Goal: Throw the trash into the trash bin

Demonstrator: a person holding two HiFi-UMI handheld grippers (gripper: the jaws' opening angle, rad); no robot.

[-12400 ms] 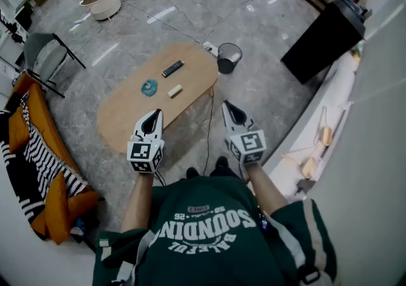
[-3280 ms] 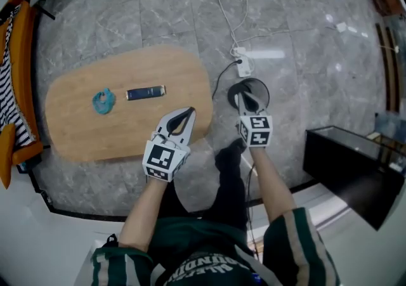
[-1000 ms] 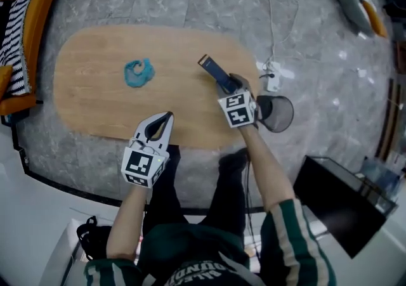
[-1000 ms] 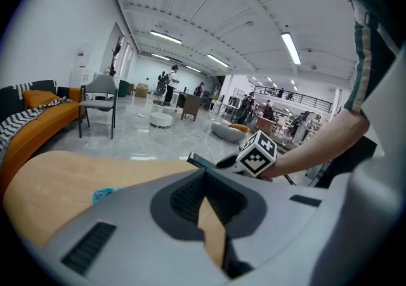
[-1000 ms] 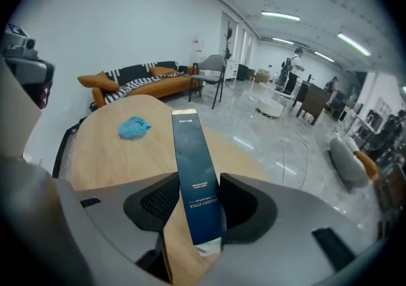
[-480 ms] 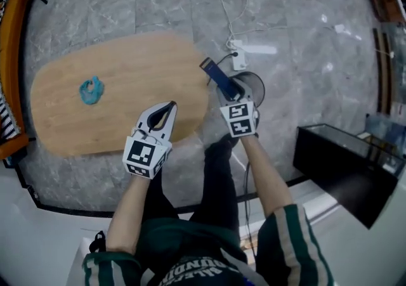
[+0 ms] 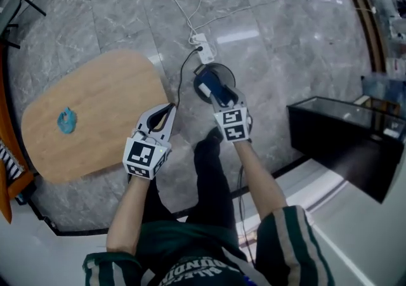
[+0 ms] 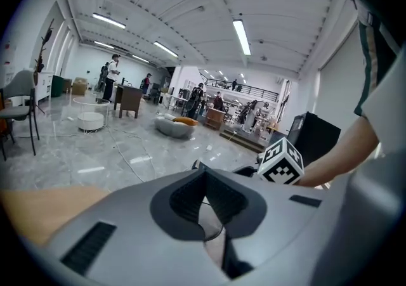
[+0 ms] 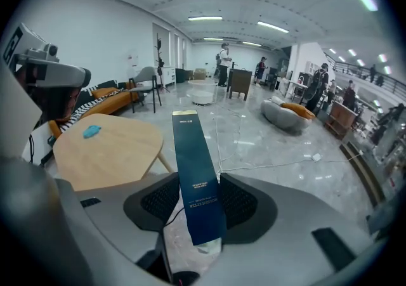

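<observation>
A long dark blue box [image 7: 214,88] is clamped between the jaws of my right gripper [image 7: 223,96], directly above the round black trash bin [image 7: 223,69] on the floor. In the right gripper view the box [image 9: 195,177] sticks up and forward out of that gripper [image 9: 202,205]. My left gripper [image 7: 166,112] hangs shut and empty past the edge of the wooden table [image 7: 95,113]; nothing sits between its jaws [image 8: 204,205]. A crumpled blue piece of trash [image 7: 66,120] lies on the table's left part, also visible as the blue scrap [image 9: 92,130].
A white power strip [image 7: 202,42] with cables lies on the marble floor just beyond the bin. A black cabinet [image 7: 336,145] stands to the right. My legs are below the grippers. An orange sofa [image 9: 108,104] and chairs stand behind the table [image 9: 108,148].
My right gripper took the blue box off the table and carried it right, over the bin. The left gripper stayed shut near the table edge. The view shifted right.
</observation>
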